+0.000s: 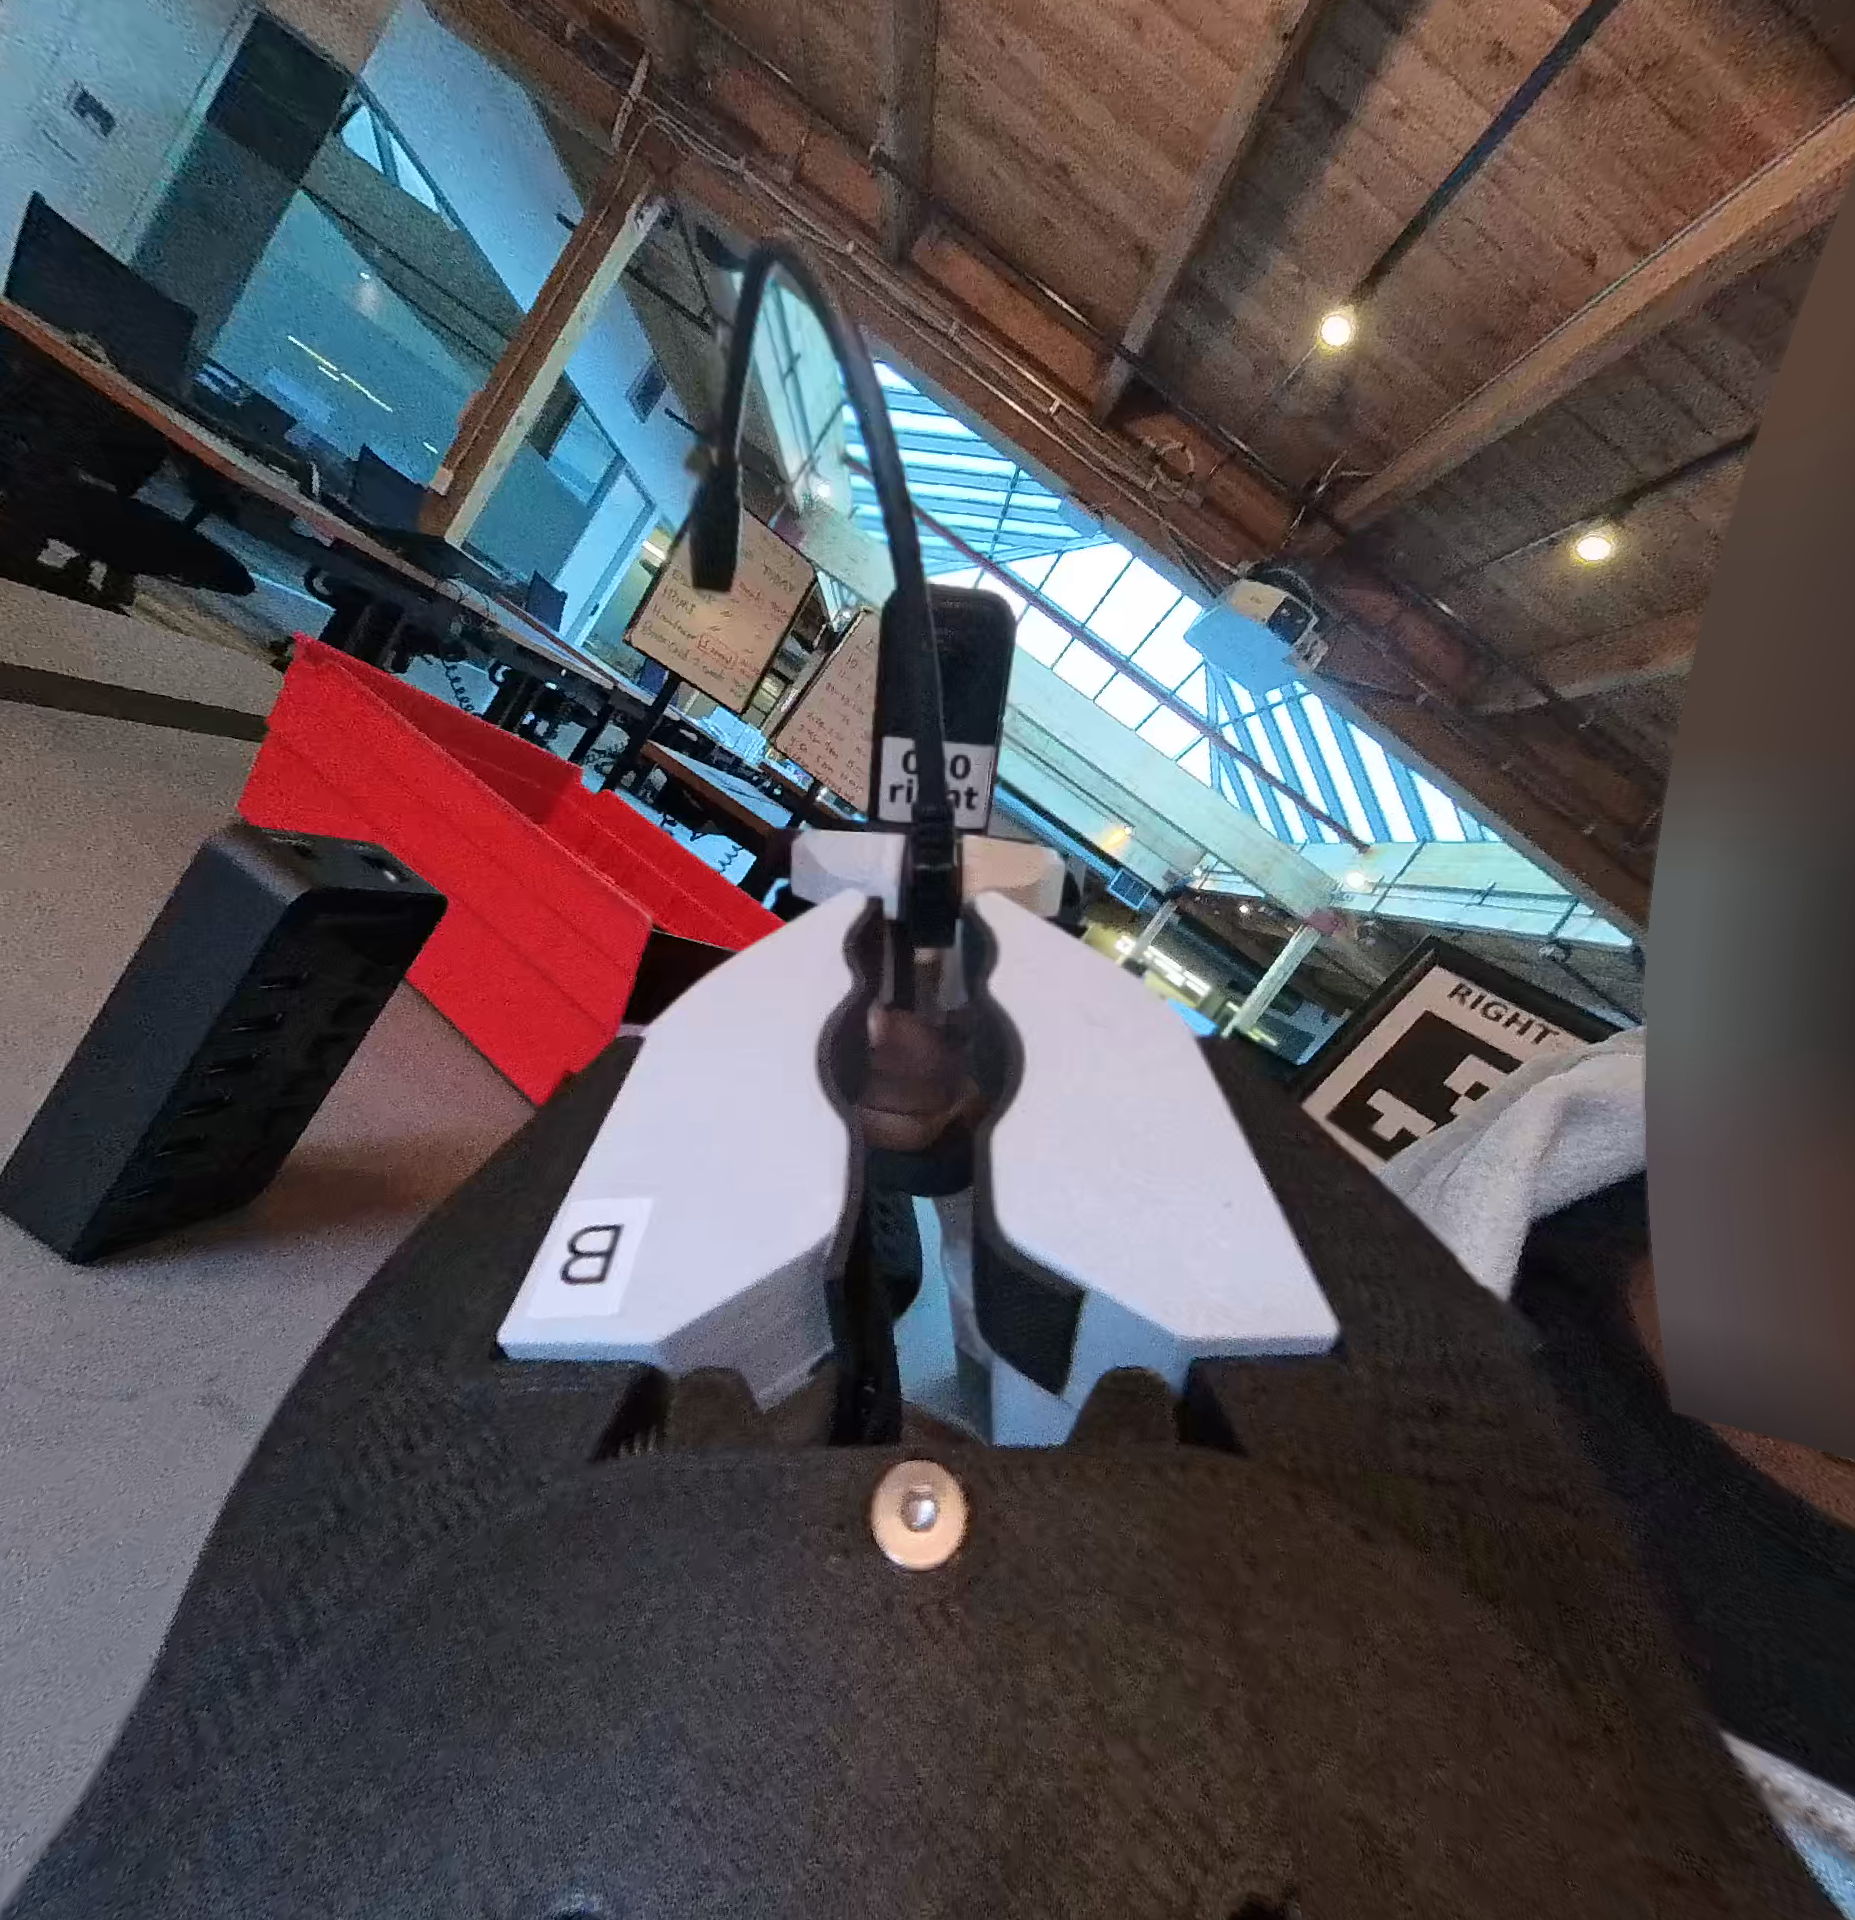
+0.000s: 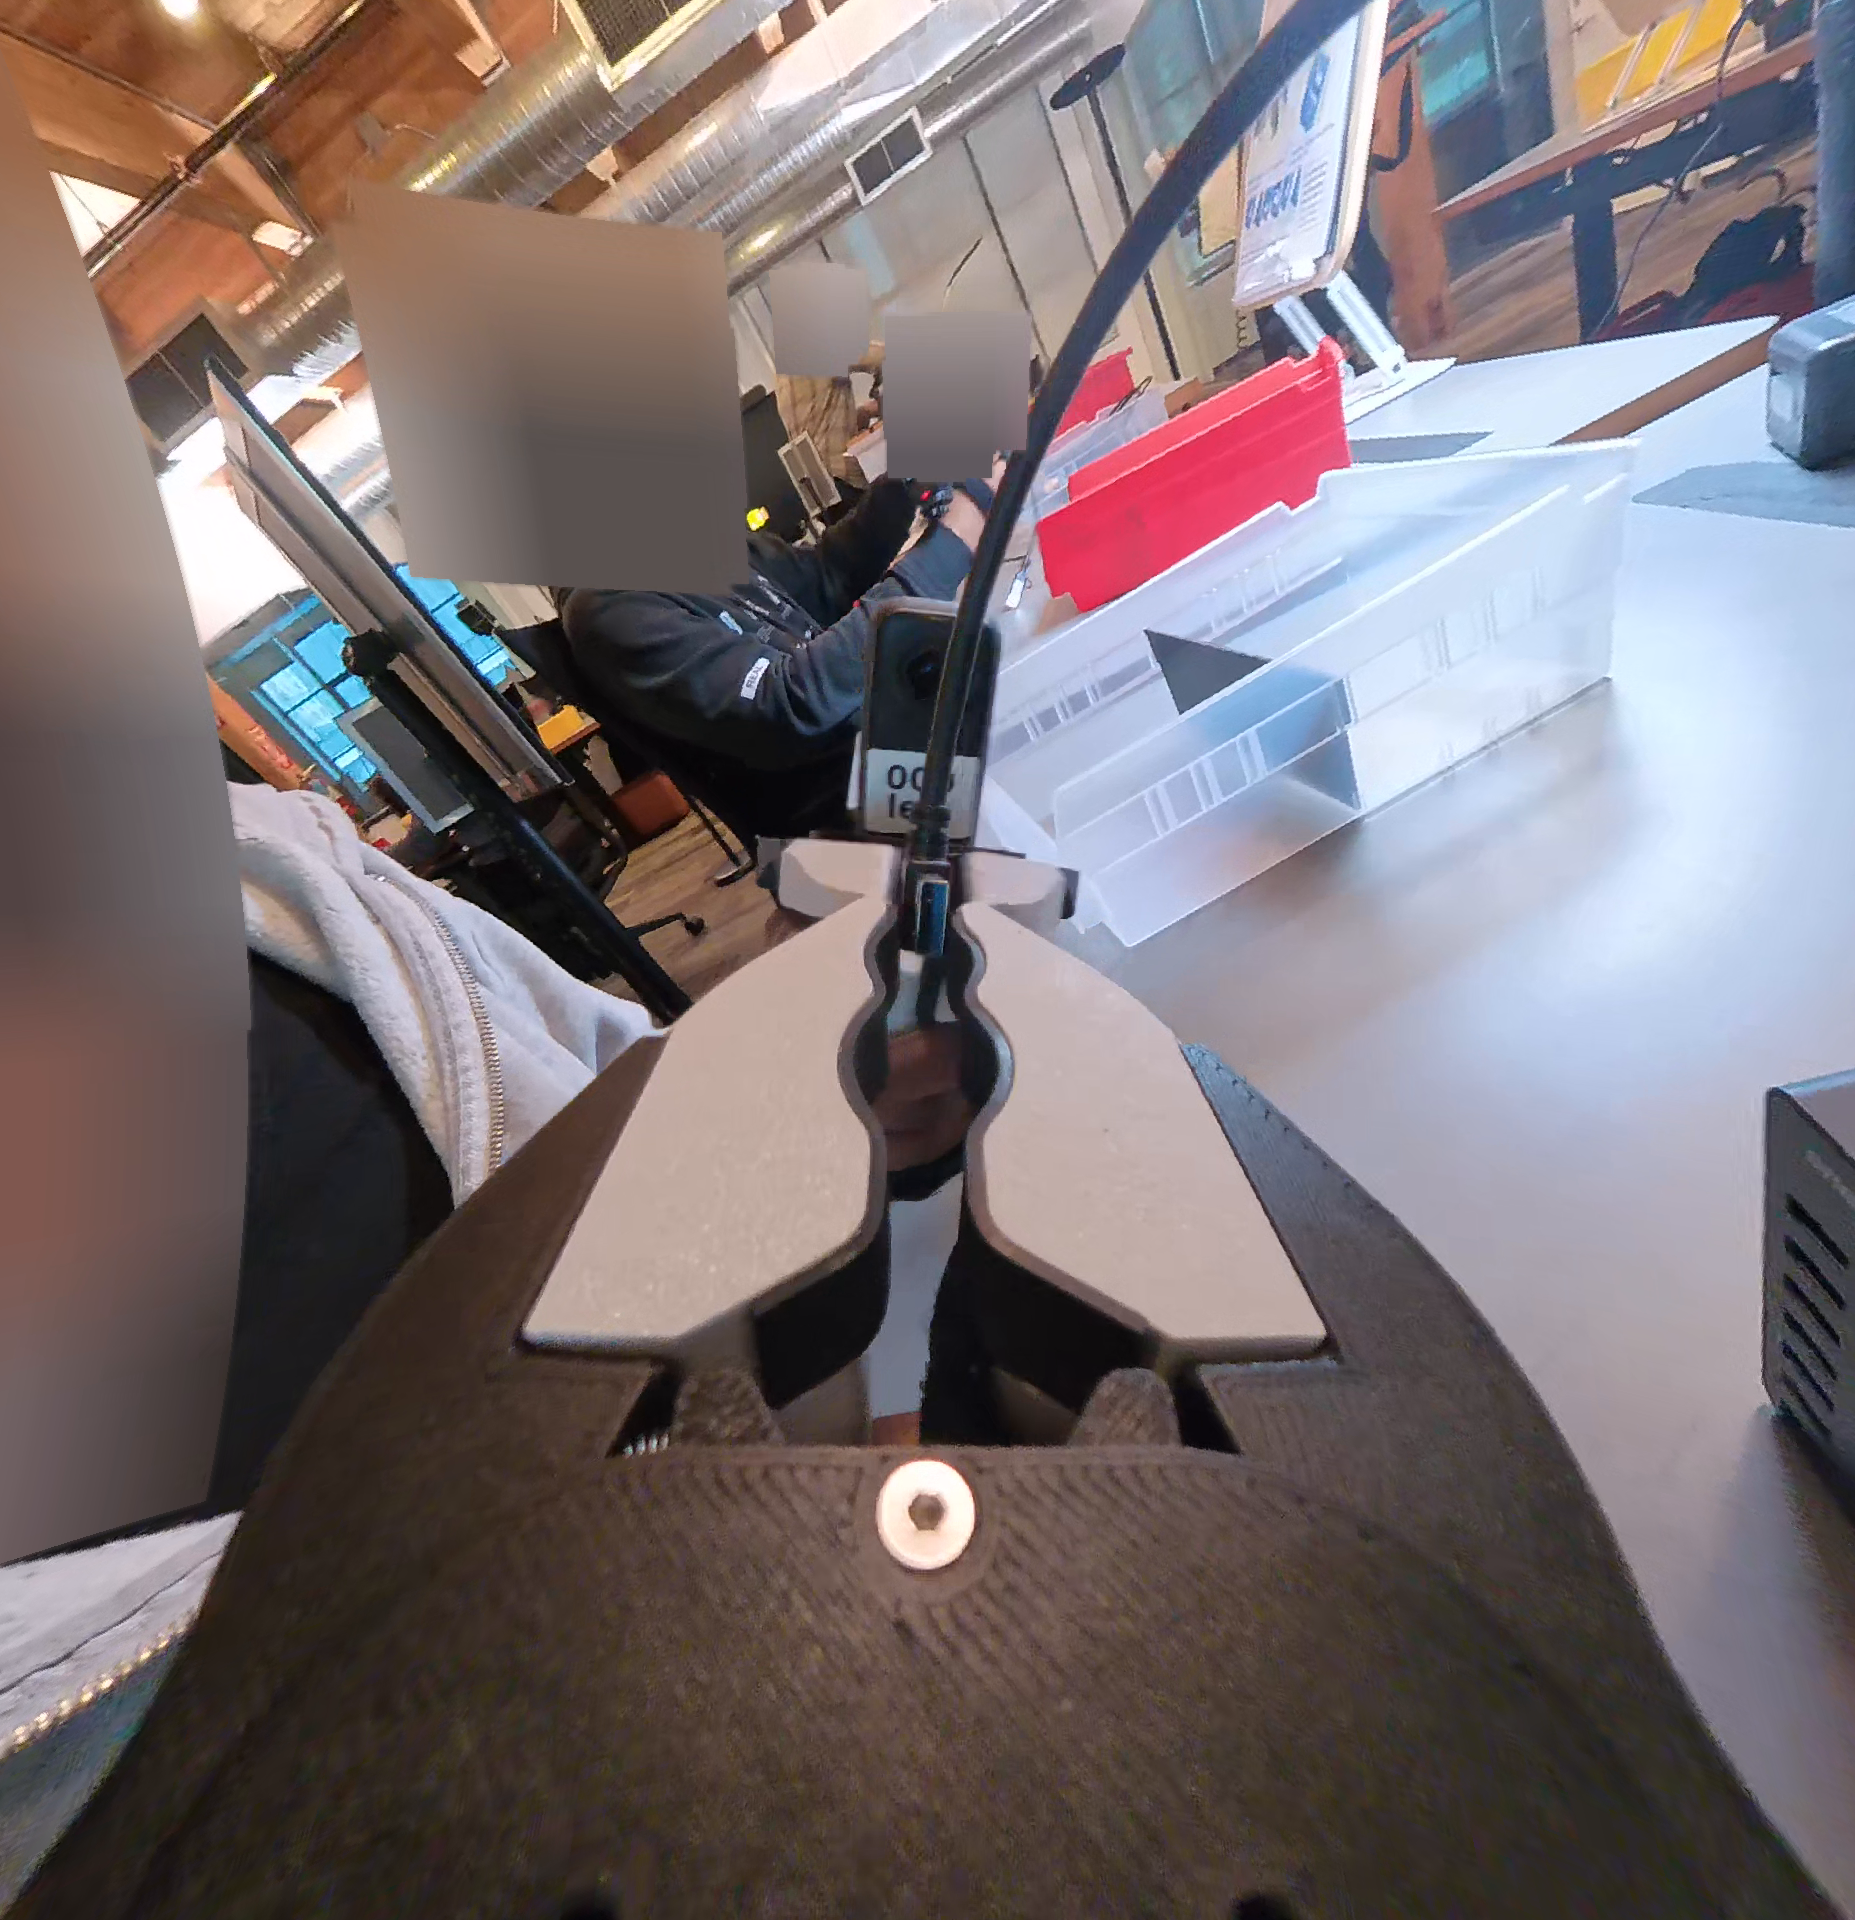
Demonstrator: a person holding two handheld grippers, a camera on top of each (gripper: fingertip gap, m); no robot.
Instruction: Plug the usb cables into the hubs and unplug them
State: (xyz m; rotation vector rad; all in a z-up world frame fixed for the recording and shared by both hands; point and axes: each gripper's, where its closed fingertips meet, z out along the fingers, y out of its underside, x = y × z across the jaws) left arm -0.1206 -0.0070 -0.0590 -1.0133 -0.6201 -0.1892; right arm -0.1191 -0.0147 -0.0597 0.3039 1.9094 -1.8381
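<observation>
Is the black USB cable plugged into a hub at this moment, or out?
Out. Both grippers, left and right, pinch the cable in mid-air; the black hub sits apart.

Black usb cable (image 1: 881, 447) arches upward — black hub (image 1: 216, 1039) lies flat

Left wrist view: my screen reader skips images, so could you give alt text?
The left gripper is shut on a black cable arching upward, meeting the right gripper. A black hub and red bin sit left.
</observation>
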